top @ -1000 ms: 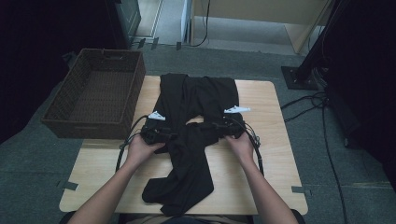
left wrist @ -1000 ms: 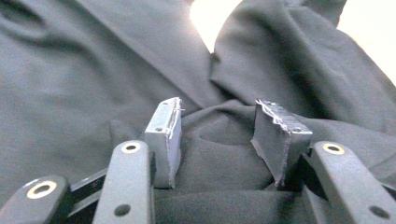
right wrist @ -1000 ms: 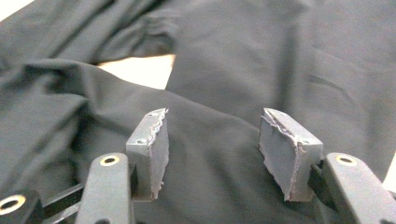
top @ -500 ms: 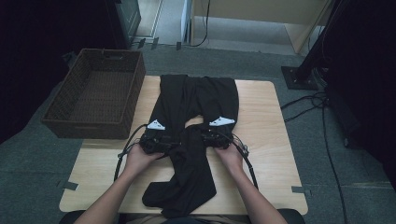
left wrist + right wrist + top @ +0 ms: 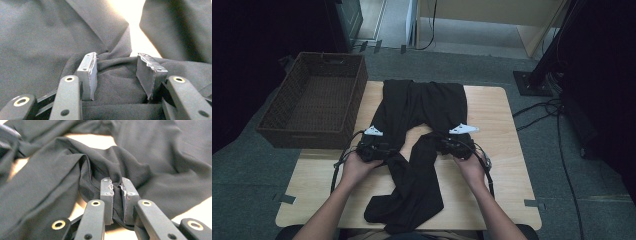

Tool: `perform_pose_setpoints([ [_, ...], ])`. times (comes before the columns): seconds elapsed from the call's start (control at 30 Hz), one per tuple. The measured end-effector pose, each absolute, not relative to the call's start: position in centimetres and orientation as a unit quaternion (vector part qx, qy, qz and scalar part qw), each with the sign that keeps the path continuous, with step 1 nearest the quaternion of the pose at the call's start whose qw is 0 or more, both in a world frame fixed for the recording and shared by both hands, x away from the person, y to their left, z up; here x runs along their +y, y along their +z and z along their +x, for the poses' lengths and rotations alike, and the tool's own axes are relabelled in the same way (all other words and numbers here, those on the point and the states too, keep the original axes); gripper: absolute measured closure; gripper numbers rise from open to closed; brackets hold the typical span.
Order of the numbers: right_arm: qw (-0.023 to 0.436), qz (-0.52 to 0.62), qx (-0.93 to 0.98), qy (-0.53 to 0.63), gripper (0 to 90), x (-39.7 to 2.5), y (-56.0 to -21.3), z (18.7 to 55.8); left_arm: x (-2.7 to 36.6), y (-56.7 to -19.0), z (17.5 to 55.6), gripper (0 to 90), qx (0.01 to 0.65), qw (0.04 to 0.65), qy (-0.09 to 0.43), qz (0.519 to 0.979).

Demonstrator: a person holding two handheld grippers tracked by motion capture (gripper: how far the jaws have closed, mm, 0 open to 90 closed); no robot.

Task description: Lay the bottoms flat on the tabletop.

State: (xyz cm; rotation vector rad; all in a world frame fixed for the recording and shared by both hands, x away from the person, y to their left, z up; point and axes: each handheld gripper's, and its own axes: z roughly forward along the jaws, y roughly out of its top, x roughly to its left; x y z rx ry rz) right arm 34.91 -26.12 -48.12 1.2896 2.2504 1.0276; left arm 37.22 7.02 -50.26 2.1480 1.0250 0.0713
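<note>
Black trousers (image 5: 422, 107) lie spread on the wooden table (image 5: 497, 130), waistband at the far edge, legs running toward the person and crossing in a loose heap near the front edge.

High view: both hands at mid-table. Left gripper (image 5: 373, 148) sits on the left leg, right gripper (image 5: 455, 145) on the right leg, well apart, a bare patch of table between the legs. Jaw state can't be read from up here (dark cloth against dark metal).

Left gripper view settles it for that side: jaws stand apart, pads (image 5: 88, 72) resting on a bunched fold of the trousers (image 5: 45, 40), cloth lying between them but not pinched. Pale tabletop shows beyond, between the two legs.

Right gripper view: jaws drawn together on a raised fold of the trousers (image 5: 155, 157), cloth clamped between the pads (image 5: 107, 195).

Surroundings: a brown wicker basket (image 5: 287, 130) stands just off the table's left side, touching or nearly so. Grey carpet all round; cables (image 5: 557, 125) trail on the floor at right. Each gripper's own cable loops back beside the wrist.
</note>
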Motion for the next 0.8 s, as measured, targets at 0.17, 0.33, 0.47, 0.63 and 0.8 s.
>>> perform_pose_setpoints([
  [0.17,0.190,0.481,0.789,0.332,70.2,-29.0,-48.2,33.9,7.1,-50.2,37.3,51.0,0.401,0.372,0.023,0.837],
  [0.33,0.193,0.478,0.773,0.370,64.6,-28.9,-46.7,32.3,7.3,-48.8,37.0,51.3,0.375,0.412,0.003,0.830],
  [0.47,0.195,0.462,0.774,0.387,57.1,-26.7,-45.7,31.3,6.6,-47.6,36.0,51.4,0.351,0.427,-0.006,0.833],
  [0.63,0.156,0.461,0.785,0.383,45.0,-23.1,-47.6,31.4,5.6,-48.2,35.1,51.1,0.337,0.385,-0.006,0.859],
  [0.8,0.142,0.457,0.802,0.358,53.4,-21.2,-49.8,31.7,6.3,-48.9,35.3,51.1,0.352,0.374,-0.008,0.858],
])
